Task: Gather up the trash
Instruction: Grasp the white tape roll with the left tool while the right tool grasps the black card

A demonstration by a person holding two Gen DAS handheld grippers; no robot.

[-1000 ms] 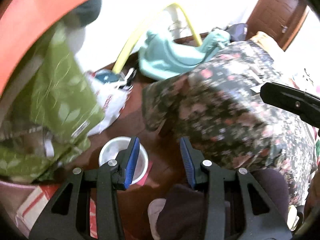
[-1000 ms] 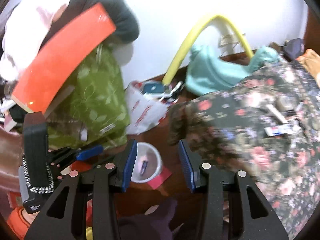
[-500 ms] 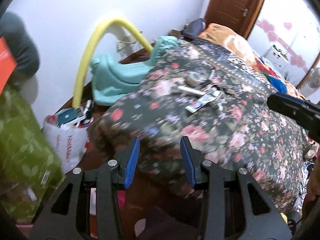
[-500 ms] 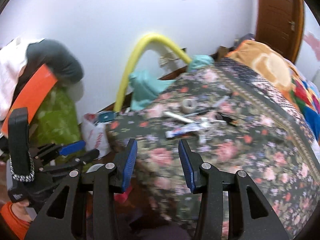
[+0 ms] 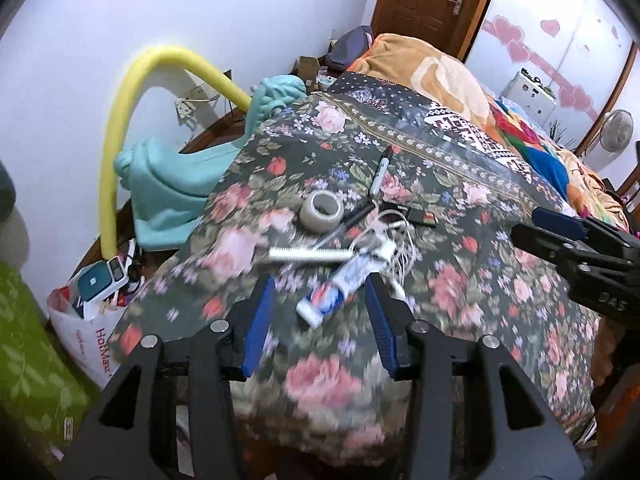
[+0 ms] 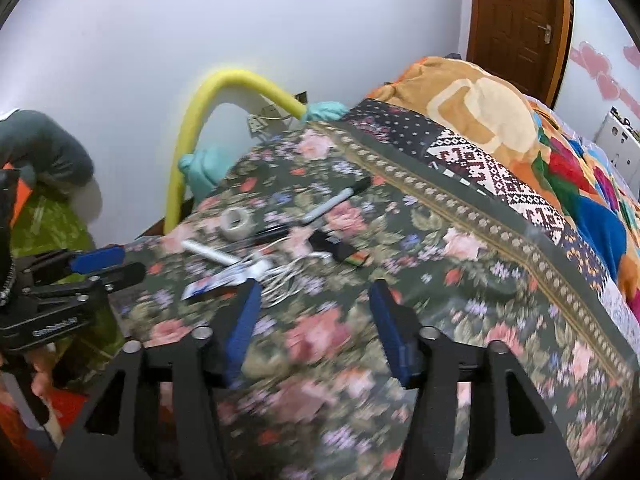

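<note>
Both my claws hang empty above the floral blanket [image 5: 460,292], the left gripper [image 5: 318,308] and the right gripper [image 6: 314,316] with jaws opening. The trash lies together on the blanket: toothpaste tube [image 5: 340,284], tape roll [image 5: 321,211], white cable [image 5: 394,240]. Only my left view shows the white bag [image 5: 86,324] on the floor beside the bed; only my right view shows the hand [image 6: 40,368] under the left gripper.

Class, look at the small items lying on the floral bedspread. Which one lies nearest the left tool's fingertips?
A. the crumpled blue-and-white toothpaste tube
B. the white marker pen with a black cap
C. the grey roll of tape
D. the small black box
A: the crumpled blue-and-white toothpaste tube lies just ahead of the left tool, between its blue pads; the other items lie farther up the floral bedspread.
</note>
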